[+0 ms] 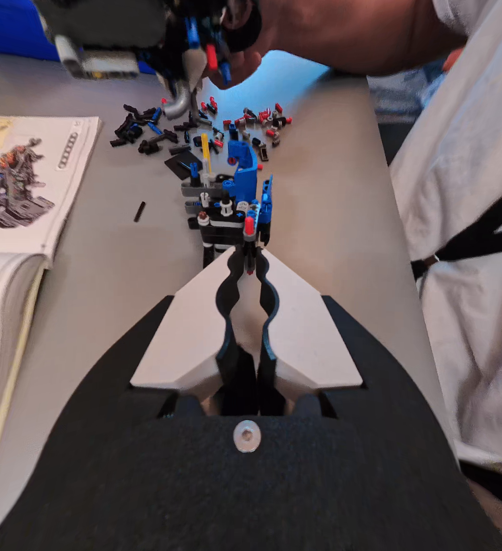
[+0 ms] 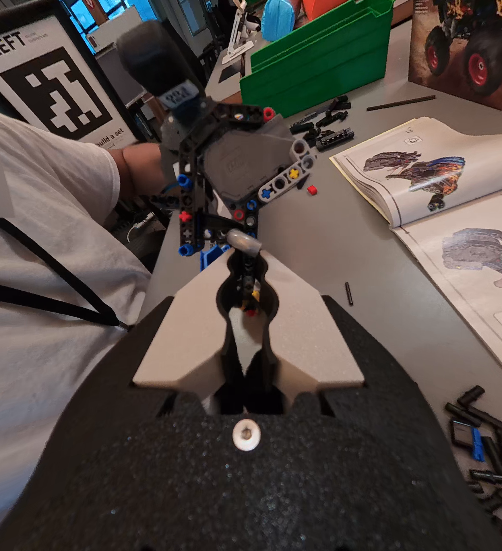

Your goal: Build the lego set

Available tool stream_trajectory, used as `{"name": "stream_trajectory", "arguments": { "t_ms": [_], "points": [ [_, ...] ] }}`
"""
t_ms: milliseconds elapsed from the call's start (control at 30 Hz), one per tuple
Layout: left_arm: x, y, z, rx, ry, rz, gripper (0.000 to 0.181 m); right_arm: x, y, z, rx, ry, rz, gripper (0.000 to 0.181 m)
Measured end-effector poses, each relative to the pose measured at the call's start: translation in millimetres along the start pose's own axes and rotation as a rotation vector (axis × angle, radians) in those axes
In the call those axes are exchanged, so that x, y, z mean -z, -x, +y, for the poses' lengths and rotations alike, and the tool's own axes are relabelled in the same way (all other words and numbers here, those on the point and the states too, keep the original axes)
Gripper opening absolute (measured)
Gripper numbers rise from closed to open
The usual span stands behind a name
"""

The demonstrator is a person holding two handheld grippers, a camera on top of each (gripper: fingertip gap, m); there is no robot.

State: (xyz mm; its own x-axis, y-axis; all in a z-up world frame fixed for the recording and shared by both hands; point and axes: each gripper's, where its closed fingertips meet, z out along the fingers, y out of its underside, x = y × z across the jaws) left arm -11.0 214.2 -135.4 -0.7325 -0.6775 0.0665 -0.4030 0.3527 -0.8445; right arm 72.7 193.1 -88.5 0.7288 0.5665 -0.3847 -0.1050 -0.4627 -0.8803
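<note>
1. Left gripper (image 1: 248,259): jaws nearly closed, pinching the near end of the blue-and-black Lego subassembly (image 1: 231,205), which stands on the grey table (image 1: 318,208).
2. Right gripper (image 2: 245,268): jaws narrow, clamped on the black-framed Lego chassis (image 2: 231,167) with its smooth grey motor block, held above the table edge.
3. Loose pins (image 1: 202,128), studded and cylindrical, lie beyond the subassembly.
4. Only the right wrist view shows the green bin (image 2: 318,56) beyond the chassis; both show the open instruction booklet (image 1: 32,185).

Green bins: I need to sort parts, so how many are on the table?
2, nested together at the table's far edge in the right wrist view, left of the set's box. Others could sit outside the frame.
</note>
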Motion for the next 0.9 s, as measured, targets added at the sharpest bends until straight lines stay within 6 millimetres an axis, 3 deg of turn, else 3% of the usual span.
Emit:
{"name": "stream_trajectory", "arguments": {
  "t_ms": [200, 333, 433, 600, 733, 900],
  "points": [
    [48, -3, -12, -0.135, 0.287, 0.055, 0.005, 5, 2, -7, 0.001, -0.033, 0.004, 0.006],
    [65, -2, -9, -0.168, 0.515, 0.105, 0.005, 7, 0, -10, 0.004, -0.047, 0.025, 0.007],
    [74, -4, -18, -0.204, 0.621, 0.179, 0.005, 8, -3, -11, -0.008, -0.059, 0.038, 0.006],
    [92, -35, -32, -0.189, 0.666, 0.476, 0.005, 10, -6, -12, -0.032, -0.078, 0.031, 0.006],
    [94, -47, -23, -0.116, 0.713, 0.649, 0.006, 10, -4, -11, -0.042, -0.081, 0.016, 0.007],
    [75, -28, -9, -0.109, 0.747, 0.654, 0.006, 8, -4, -9, -0.042, -0.073, 0.011, 0.007]
  ]
}}
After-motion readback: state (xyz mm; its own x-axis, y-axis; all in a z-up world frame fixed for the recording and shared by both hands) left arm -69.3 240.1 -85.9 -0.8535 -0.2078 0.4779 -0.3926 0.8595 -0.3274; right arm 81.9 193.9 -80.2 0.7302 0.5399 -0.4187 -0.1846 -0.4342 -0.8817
